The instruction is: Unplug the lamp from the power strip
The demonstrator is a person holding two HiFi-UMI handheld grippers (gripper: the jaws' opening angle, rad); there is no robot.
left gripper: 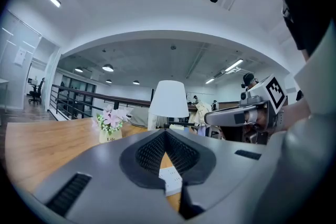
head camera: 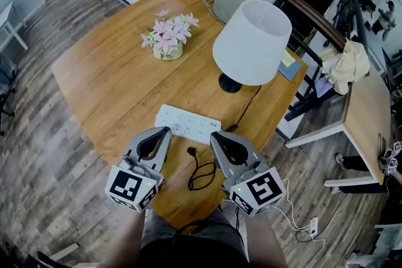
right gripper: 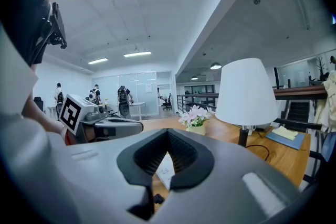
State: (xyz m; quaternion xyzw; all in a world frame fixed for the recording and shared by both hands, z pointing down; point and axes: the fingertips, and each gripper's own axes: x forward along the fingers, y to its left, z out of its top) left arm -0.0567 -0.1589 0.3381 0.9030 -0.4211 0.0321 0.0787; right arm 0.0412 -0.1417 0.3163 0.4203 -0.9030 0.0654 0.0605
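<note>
The lamp (head camera: 252, 41) stands on the wooden table (head camera: 107, 85), well beyond the 2 grippers. It has a wide white shade over a black base. A black plug (head camera: 191, 151) with a looped cord lies loose on the wood between the left gripper (head camera: 166, 131) and the right gripper (head camera: 214, 135), just short of the white power strip (head camera: 187, 122). Both pairs of jaws are pressed together on nothing.
</note>
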